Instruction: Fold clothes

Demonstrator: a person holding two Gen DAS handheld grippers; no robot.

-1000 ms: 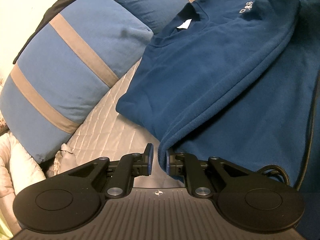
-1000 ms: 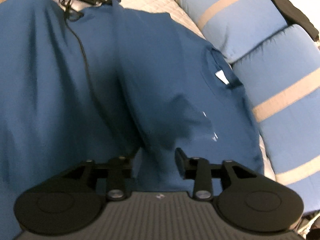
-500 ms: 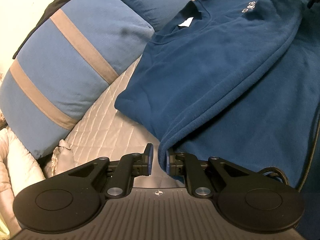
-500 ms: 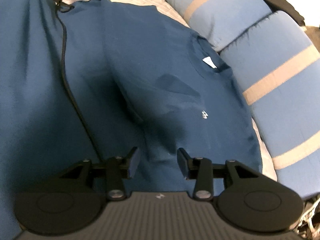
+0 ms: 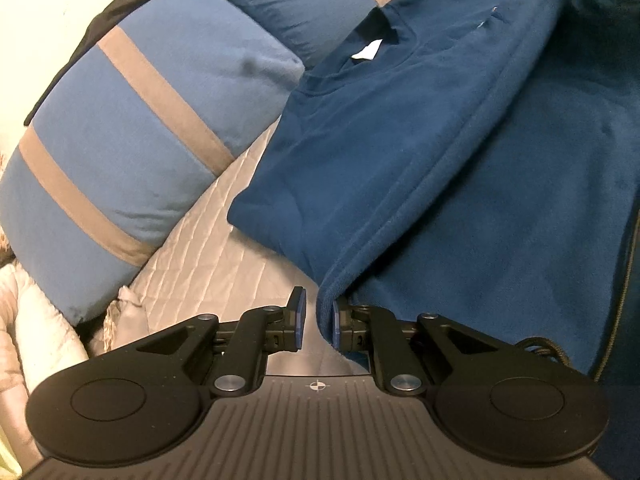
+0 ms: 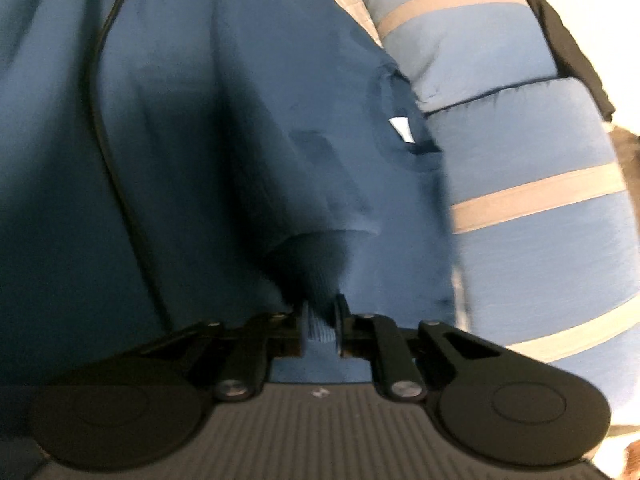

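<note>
left gripper pinched fleece hem | right gripper just closed on ribbed cuff | white neck tag blank, chest logo unreadable

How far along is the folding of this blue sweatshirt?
Early stage. Done: the blue sweatshirt lies on the quilted bedspread beside the striped pillows, one side already turned over. In hand: the left gripper pinches a hem edge, and the right gripper has just closed on a ribbed cuff. Left: bringing the sleeve across and folding the body.
</note>
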